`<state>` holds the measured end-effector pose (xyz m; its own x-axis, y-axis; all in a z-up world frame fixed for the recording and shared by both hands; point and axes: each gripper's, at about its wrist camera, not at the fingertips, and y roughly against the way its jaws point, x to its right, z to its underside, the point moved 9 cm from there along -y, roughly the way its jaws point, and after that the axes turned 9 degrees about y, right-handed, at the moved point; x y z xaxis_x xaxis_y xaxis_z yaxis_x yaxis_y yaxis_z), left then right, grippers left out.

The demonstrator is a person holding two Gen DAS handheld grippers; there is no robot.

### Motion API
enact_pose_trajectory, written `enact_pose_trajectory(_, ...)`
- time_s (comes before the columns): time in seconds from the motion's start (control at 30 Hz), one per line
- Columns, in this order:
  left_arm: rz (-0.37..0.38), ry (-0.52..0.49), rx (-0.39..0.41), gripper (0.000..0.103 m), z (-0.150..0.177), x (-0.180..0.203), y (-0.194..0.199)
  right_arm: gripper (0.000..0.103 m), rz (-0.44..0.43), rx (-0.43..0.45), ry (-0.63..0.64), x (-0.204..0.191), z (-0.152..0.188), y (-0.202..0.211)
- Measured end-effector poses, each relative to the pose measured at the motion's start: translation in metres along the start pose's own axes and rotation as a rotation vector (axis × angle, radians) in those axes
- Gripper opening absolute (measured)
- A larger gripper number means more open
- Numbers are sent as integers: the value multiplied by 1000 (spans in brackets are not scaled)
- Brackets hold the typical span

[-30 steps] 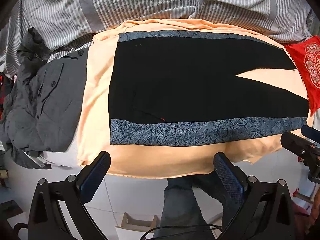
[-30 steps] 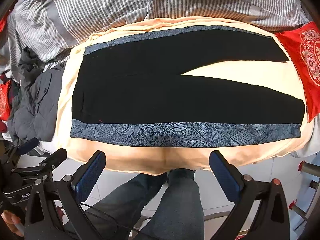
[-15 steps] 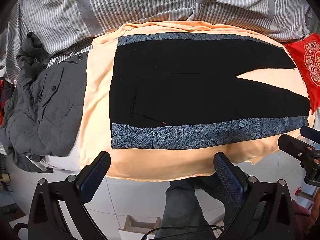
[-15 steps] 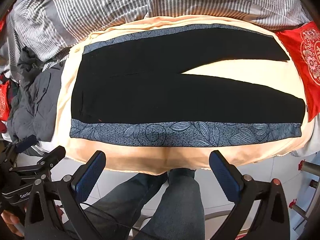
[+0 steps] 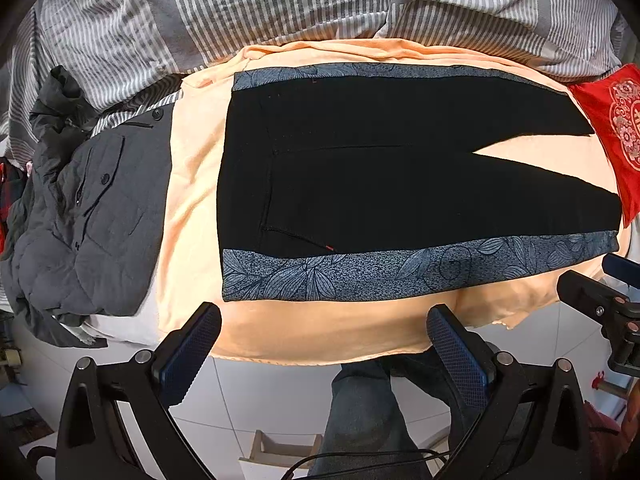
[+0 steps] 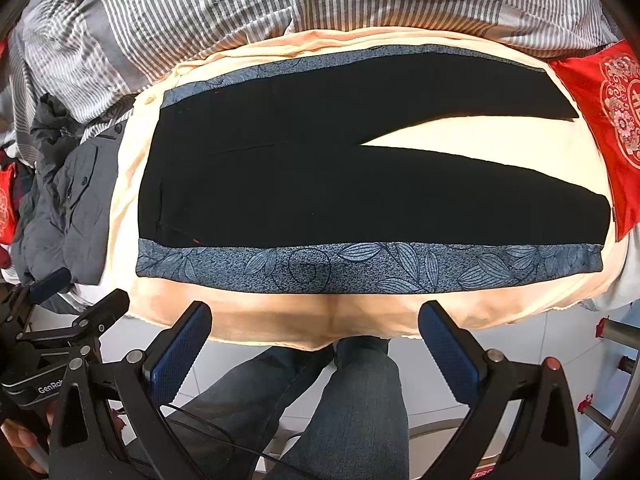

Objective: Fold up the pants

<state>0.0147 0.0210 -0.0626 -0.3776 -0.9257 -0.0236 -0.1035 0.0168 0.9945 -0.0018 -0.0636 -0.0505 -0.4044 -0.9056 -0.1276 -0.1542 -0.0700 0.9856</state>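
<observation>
Pants (image 5: pixel 400 184) flat and unfolded on the peach sheet (image 5: pixel 192 208), waist toward the grey jacket (image 5: pixel 88 216).
Left of the pants lies the jacket; right, a red cloth (image 5: pixel 616 128); beyond, striped bedding (image 5: pixel 280 4). Both left gripper (image 5: pixel 324 340) and right gripper (image 6: pixel 316 336) hover spread wide, empty, short of the sheet's near edge, barely shifted since earlier.

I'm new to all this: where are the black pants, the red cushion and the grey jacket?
black pants (image 5: pixel 400 184), left wrist view, seat area.
red cushion (image 6: pixel 612 120), right wrist view, patterned face.
grey jacket (image 5: pixel 100 216), left wrist view, buttoned front.
</observation>
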Motion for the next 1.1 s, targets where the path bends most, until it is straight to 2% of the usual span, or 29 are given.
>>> enact_pose_trajectory(0.4, 23, -6, -20, 103, 4, 10, -7, 103, 17, -13, -17, 13, 2, -1)
enact_pose_trajectory(1.1, -21, 22, -68, 103, 8, 4, -31, 103, -40, -52, -86, 21, 14, -24)
